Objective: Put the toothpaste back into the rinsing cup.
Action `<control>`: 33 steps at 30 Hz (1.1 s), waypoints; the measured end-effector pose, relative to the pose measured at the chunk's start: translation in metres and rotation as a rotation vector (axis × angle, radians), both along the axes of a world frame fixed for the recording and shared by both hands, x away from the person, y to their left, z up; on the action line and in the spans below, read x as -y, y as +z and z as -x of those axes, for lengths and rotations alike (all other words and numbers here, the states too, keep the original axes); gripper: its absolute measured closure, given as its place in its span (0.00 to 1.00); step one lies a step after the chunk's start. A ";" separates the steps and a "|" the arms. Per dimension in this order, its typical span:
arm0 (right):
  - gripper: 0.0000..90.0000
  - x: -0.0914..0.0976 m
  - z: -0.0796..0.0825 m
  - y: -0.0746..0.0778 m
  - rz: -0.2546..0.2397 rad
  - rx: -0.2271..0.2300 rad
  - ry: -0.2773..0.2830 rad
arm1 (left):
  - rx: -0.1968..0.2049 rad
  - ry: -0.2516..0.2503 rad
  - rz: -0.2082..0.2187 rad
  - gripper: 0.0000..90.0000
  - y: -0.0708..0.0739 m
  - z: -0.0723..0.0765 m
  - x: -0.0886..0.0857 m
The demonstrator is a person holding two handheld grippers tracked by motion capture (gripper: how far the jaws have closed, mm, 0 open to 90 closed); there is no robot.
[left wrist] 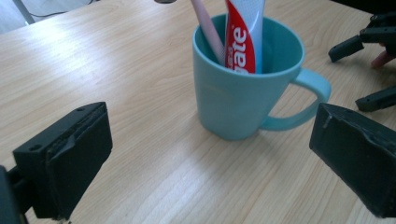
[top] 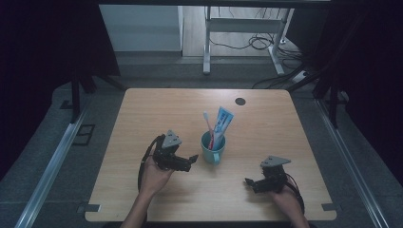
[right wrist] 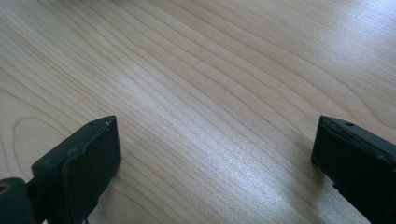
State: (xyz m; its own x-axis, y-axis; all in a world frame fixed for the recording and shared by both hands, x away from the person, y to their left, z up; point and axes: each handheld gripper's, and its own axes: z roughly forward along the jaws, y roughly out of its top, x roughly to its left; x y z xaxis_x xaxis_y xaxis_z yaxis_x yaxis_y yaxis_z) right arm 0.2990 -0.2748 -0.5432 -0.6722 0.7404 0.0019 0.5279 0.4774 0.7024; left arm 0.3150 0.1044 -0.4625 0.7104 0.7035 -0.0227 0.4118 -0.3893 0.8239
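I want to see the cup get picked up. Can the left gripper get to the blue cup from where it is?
Probably yes. The left gripper is open and points at the blue cup, with bare table between them. The cup looks narrower than the open jaws.

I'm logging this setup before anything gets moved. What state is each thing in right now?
Mug: upright on the table, handle toward the right gripper, untouched.
Toothbrush: standing in the mug, head up, leaning left.
Toothpaste: standing in the mug, leaning right.
Left gripper: open, empty, beside the mug.
Right gripper: open, empty, over bare table.
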 end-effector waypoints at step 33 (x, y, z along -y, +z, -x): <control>0.01 0.000 0.000 0.000 0.000 -0.001 -0.001 | -0.076 0.087 -0.049 0.01 -0.047 0.026 -0.043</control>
State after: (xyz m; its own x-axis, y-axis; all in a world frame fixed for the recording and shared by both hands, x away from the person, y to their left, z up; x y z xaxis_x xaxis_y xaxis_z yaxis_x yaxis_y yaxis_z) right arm 0.2989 -0.2748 -0.5432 -0.6717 0.7408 0.0021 0.5286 0.4773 0.7019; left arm 0.2889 0.1470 -0.5092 0.6441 0.7639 -0.0383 0.5064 -0.3884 0.7699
